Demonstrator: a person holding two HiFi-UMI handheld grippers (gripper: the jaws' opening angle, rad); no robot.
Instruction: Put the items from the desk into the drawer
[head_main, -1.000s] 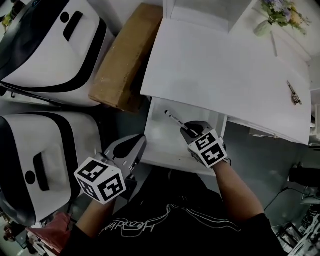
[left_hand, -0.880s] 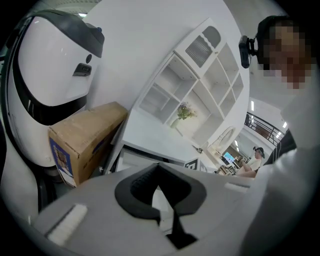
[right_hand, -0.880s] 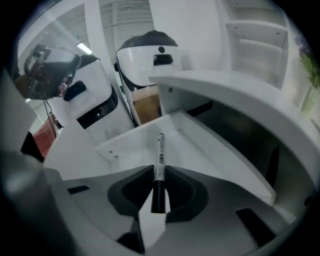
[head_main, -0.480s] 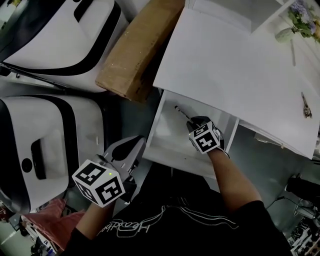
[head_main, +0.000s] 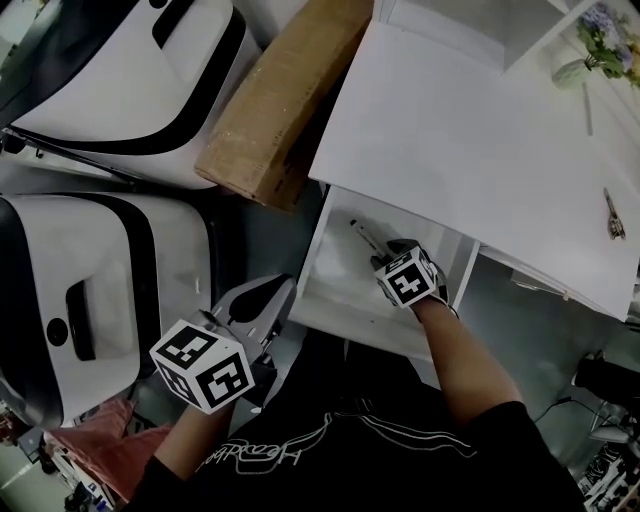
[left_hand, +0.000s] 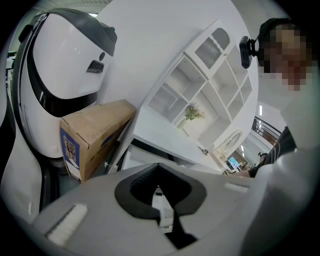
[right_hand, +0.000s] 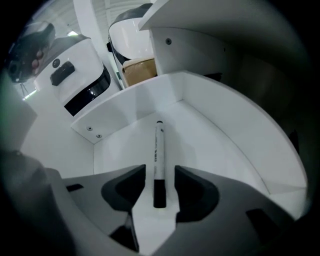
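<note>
Our right gripper (right_hand: 160, 186) reaches down into the open drawer (right_hand: 225, 135). Its jaws have just been opening and now stand spread. The marker (right_hand: 158, 150) lies flat on the drawer floor between them, and neither pad touches it. Its dark cap end sits between the jaws; the other end points toward the drawer's far wall. Our left gripper (left_hand: 158, 169) hangs outside the drawer, off to its left, with jaws pressed together on nothing. On the desk (head_main: 470, 150) above, a small metal thing (head_main: 611, 214) lies near the right edge.
</note>
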